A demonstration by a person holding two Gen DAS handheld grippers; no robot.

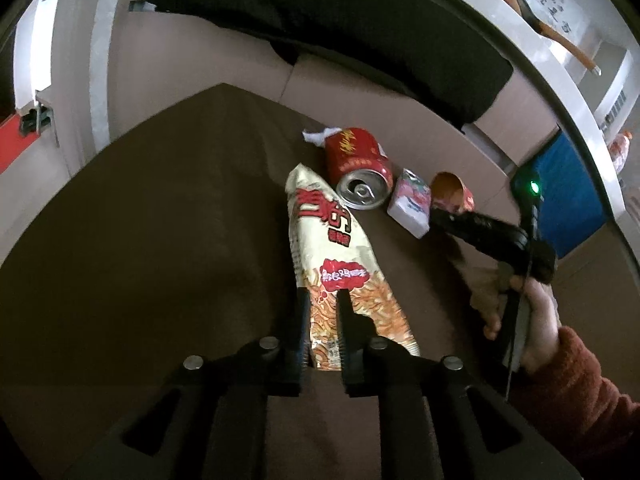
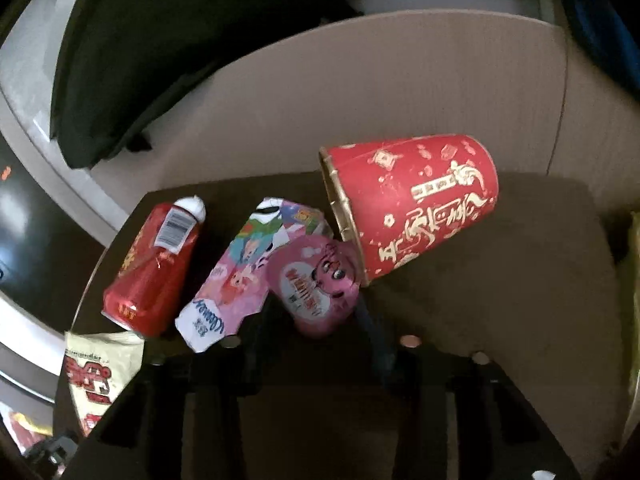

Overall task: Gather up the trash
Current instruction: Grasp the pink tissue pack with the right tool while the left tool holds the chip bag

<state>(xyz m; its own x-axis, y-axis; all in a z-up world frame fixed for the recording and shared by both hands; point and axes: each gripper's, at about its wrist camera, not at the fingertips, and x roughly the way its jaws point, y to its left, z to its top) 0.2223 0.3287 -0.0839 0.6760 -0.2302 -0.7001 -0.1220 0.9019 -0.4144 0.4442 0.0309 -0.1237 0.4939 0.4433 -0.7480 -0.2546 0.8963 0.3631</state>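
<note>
Trash lies on a dark brown table (image 1: 140,240). In the left wrist view my left gripper (image 1: 323,294) is shut on the near end of a cream and red snack bag (image 1: 332,240). Beyond it lie a red can (image 1: 358,160), a white tissue scrap (image 1: 318,135), a pink tissue pack (image 1: 412,202) and a red paper cup (image 1: 452,192). In the right wrist view my right gripper (image 2: 316,312) holds a small pink yogurt cup (image 2: 316,284) between its fingers. The red paper cup (image 2: 416,204) lies on its side just behind, beside the tissue pack (image 2: 236,280), the can (image 2: 156,264) and the bag (image 2: 100,376).
A black cushion (image 1: 320,20) lies on a beige sofa (image 1: 360,92) behind the table. A blue bin (image 1: 568,196) stands at the right. The right hand in a rust sleeve (image 1: 568,380) holds the right gripper's handle (image 1: 496,236).
</note>
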